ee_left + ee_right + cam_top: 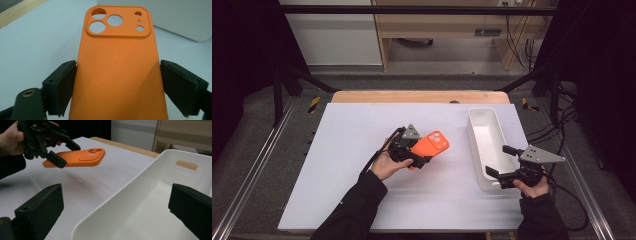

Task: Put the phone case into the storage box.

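Two claws in the high view: the left claw (418, 159) is clamped on the orange phone case (432, 144), which is carried clear of the counter (342, 150), to the left of the white bin (484, 145) and apart from it. The right claw (499, 161) is held spread wide over the bin's near end, nothing gripped.
Left gripper view: the phone case (117, 75) is pinched by its long edges between the two pads, camera cut-outs pointing away, towards the bin (180, 17) beyond.
Right gripper view: the case (77, 158) is seen level in the air, left of the bin's rim (120, 192); the bin looks unfilled.
Step judged: carrying the case to the bin.
Next move judged: the case would need to be brought across the rim, lowered inside, then let go; the rim should be cleared first.
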